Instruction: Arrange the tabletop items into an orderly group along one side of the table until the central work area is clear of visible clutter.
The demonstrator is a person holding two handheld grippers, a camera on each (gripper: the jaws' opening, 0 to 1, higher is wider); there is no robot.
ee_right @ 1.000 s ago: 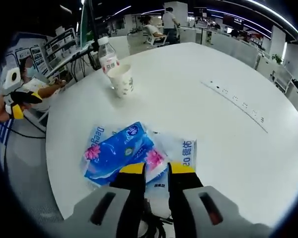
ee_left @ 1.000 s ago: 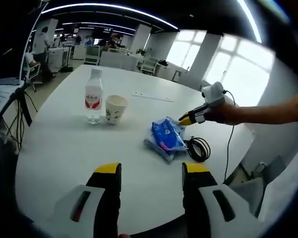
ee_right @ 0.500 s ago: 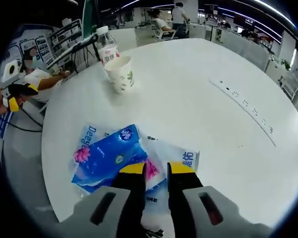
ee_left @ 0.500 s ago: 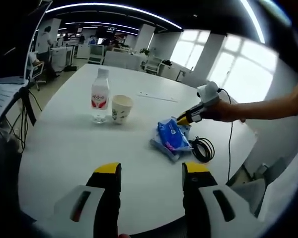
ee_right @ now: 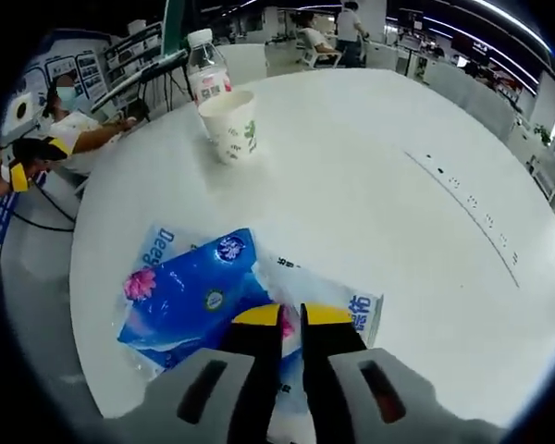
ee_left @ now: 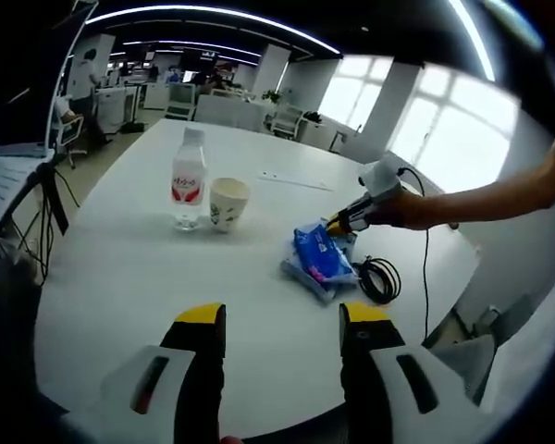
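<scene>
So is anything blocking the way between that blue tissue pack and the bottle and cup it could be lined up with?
Nothing visible does. Bare white table lies between the blue tissue pack and the paper cup and water bottle.

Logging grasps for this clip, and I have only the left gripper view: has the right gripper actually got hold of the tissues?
Observer: In the right gripper view, the right gripper has its fingers almost together, with the blue pack pinched at its edge.
Operator: One pack or two?
Observer: Two. The blue pack overlaps a white pack with blue print.
Operator: Where is the left gripper from there?
Observer: The left gripper is open, beyond the table edge and apart from the items.
</scene>
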